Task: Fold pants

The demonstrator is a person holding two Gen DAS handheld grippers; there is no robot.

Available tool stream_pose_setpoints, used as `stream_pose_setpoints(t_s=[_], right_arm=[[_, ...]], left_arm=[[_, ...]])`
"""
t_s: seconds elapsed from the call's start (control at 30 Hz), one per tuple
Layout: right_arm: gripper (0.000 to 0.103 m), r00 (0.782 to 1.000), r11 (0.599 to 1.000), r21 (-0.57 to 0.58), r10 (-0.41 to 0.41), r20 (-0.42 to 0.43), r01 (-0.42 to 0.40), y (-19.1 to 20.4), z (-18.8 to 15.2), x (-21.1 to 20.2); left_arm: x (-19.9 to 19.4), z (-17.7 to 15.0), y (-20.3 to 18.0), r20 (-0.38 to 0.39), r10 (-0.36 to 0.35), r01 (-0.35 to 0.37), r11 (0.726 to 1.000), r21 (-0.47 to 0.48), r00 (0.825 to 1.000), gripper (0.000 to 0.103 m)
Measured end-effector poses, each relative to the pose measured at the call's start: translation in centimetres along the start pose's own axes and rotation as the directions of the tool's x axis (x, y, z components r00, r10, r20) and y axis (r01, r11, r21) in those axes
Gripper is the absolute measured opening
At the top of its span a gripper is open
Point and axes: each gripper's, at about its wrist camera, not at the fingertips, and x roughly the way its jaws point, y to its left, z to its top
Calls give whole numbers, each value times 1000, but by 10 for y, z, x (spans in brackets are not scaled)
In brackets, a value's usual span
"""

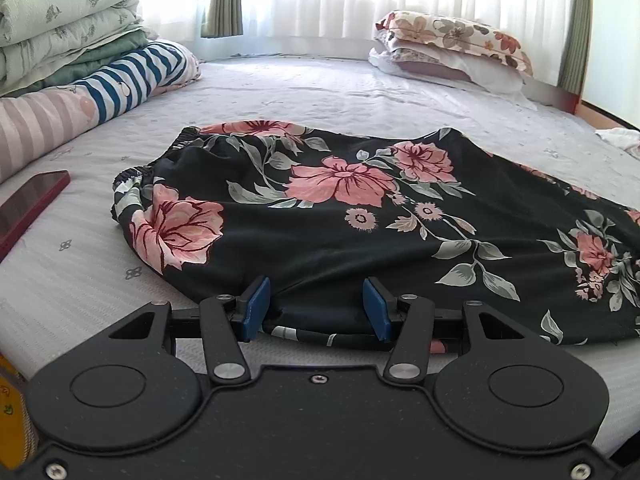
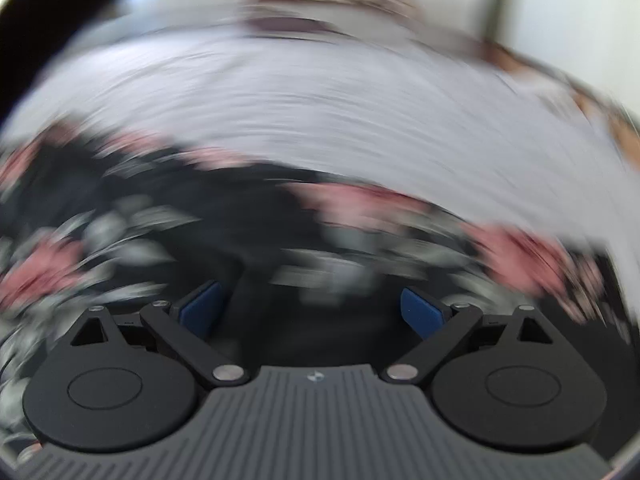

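Observation:
Black pants [image 1: 340,216] with pink flowers and grey leaves lie flat across the bed, the elastic waistband to the left. My left gripper [image 1: 316,306] sits low at their near edge. Its blue pads stand apart with the near hem lying between them, not pinched. In the right wrist view everything is heavily blurred. My right gripper [image 2: 312,312] is open wide over the dark floral pants [image 2: 120,220], with nothing held between its fingers.
The bed has a pale grey sheet [image 1: 320,92]. A red phone [image 1: 28,204] lies at the left. Folded green quilts [image 1: 60,28] and a striped blanket [image 1: 132,76] are stacked at the back left. Floral pillows [image 1: 452,48] rest by the curtained window, and a white cloth [image 1: 618,136] lies at the far right.

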Motion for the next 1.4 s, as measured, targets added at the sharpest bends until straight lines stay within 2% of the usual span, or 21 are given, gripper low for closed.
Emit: stream_pose_setpoints(t_s=[0.1,0.17,0.23,0.3,0.4,0.47,0.53,0.57,0.73,0.83,0.97,1.0,1.07,1.1,1.13,1.17,1.2,1.27,1.3,1.37,1.4], right_arm=[[94,995,978,181,-102,9,98,-51,2,-3],[95,988,970,199,-150,22,143,-73,0,-8],[95,966,953,159,-260,-1,257,-92,-4,-5],[98,929,914,172,-367,-36,368,-114,-10,-1],[98,917,868,333,-397,24,367,-144,-24,-26],[98,895,835,404,-439,79,374,-157,-35,-45],[98,868,788,471,-489,85,397,-177,-47,-59],[98,865,770,500,-496,78,396,-184,-52,-65],[98,893,730,597,-448,47,334,-202,-80,-80],[98,910,733,627,-405,89,264,-192,-90,-80],[98,939,818,537,-320,129,205,-169,-79,-58],[97,943,827,528,-305,133,193,-165,-76,-51],[87,945,834,519,-296,139,185,-156,-68,-41],[60,935,839,498,-325,141,217,-149,-64,-39],[20,928,857,455,-343,149,244,-139,-59,-39],[12,930,881,402,-334,156,249,-128,-55,-38],[14,930,910,336,-316,185,243,-115,-54,-40],[12,942,977,100,-209,263,189,-80,-55,-50],[12,944,982,-50,-158,289,180,-58,-59,-54],[13,950,930,-326,-67,306,170,-17,-72,-60],[29,954,899,-415,-10,300,140,-4,-79,-63]], left_arm=[[1,2,-1,-13,12,-13,1000,-13,1000,49],[1,3,-1,-21,18,-18,1000,-21,1000,49],[1,4,-2,-25,25,-26,999,-22,999,49],[2,4,-5,-29,36,-37,999,-12,999,49],[3,5,-9,-35,53,-53,999,0,998,50],[3,6,-9,-40,57,-57,998,-4,998,50],[3,7,-9,-44,58,-58,998,-12,997,50],[3,7,-9,-46,58,-58,998,-16,997,50],[4,8,-11,-50,69,-70,997,-13,996,50],[5,8,-12,-54,78,-78,997,-13,995,50],[5,8,-13,-55,85,-86,996,-14,995,51],[5,9,-14,-55,88,-89,996,-13,995,51],[5,9,-14,-56,87,-88,996,-17,995,51],[5,8,-14,-55,87,-89,996,-19,995,51],[5,8,-15,-54,89,-90,996,-18,995,51],[5,8,-15,-54,89,-90,996,-17,995,51],[5,8,-15,-53,92,-93,996,-15,994,51],[5,8,-16,-52,97,-97,995,-10,994,51],[5,8,-16,-51,98,-99,995,-9,994,51],[5,7,-17,-50,100,-101,995,-10,994,51],[5,7,-17,-50,99,-100,995,-10,994,51]])
